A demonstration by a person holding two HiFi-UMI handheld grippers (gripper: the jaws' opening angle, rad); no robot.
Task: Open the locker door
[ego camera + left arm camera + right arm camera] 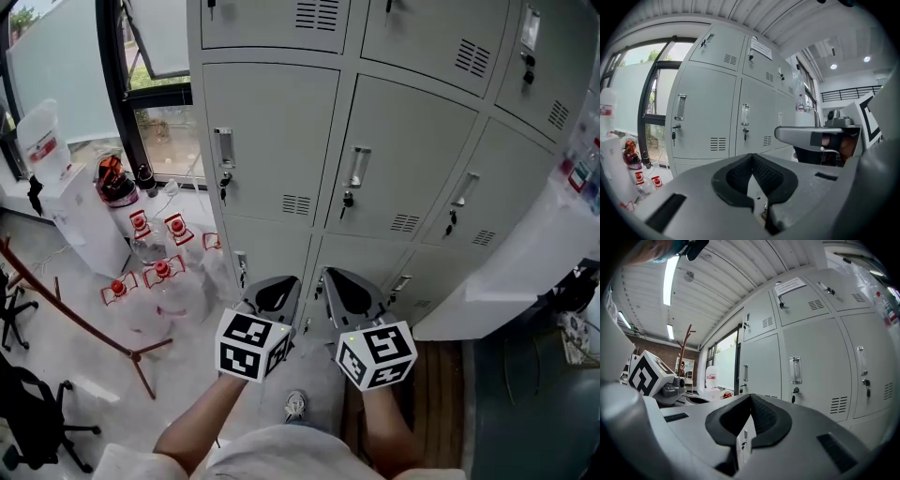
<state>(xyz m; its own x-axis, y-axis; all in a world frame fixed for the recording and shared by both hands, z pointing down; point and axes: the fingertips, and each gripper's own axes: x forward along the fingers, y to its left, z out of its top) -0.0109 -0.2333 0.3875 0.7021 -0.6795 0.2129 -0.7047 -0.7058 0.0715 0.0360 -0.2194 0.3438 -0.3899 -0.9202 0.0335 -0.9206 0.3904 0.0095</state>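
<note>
A wall of grey metal lockers [394,159] stands in front of me, every door closed. The middle-row doors each carry a recessed handle [359,167] with a key lock [348,200] below it; the same handle [795,370] shows in the right gripper view. My left gripper [278,292] and right gripper [339,287] hang side by side low before the bottom row, well short of the doors. Both are shut with nothing between their jaws. In the left gripper view the lockers [708,117] fill the middle, with the right gripper [815,137] beside it.
Left of the lockers are a window [150,84], a white water dispenser [80,220] and several clear bottles with red caps [159,272] on the floor. A red-brown stand leg [84,323] crosses the floor. A white counter edge [525,272] juts out at the right.
</note>
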